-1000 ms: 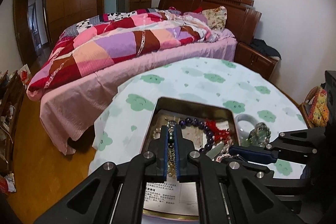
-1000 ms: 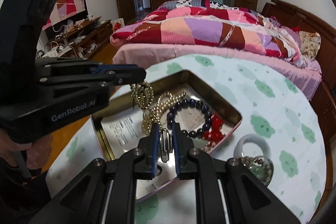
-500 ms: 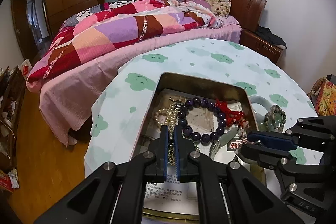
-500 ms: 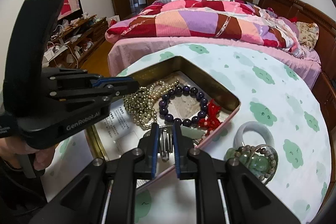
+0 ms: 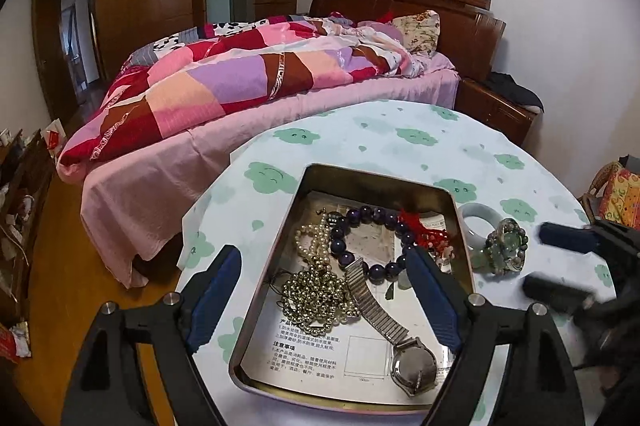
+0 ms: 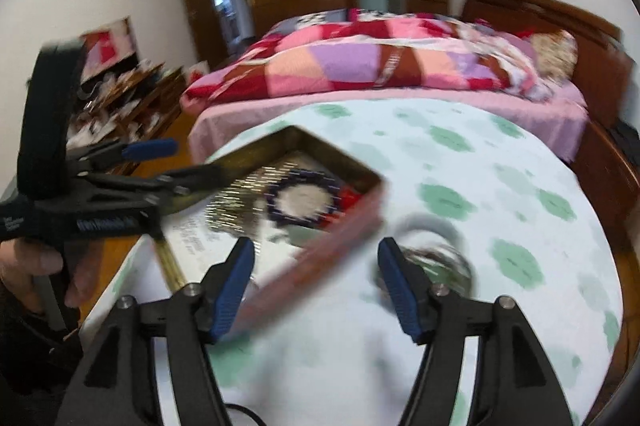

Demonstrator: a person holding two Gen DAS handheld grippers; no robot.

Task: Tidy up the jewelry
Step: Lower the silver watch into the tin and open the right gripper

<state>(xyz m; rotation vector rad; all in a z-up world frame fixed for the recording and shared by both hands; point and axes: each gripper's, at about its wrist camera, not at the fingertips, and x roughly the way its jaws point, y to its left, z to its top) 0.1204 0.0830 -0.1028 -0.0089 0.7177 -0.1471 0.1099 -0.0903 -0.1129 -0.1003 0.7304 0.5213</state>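
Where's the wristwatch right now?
In the left wrist view the wristwatch lies inside the metal tin, at its near right corner on the printed paper, its band running up toward the gold bead necklace.

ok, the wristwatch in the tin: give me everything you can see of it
The wristwatch lies flat in the metal tin, on the printed paper lining, near the front right corner. Round silver-looking case, pale dial; a ribbed metal band runs diagonally up-left from it toward the gold bead strand, which it touches or overlaps. Only one band half shows. Neither gripper touches it.
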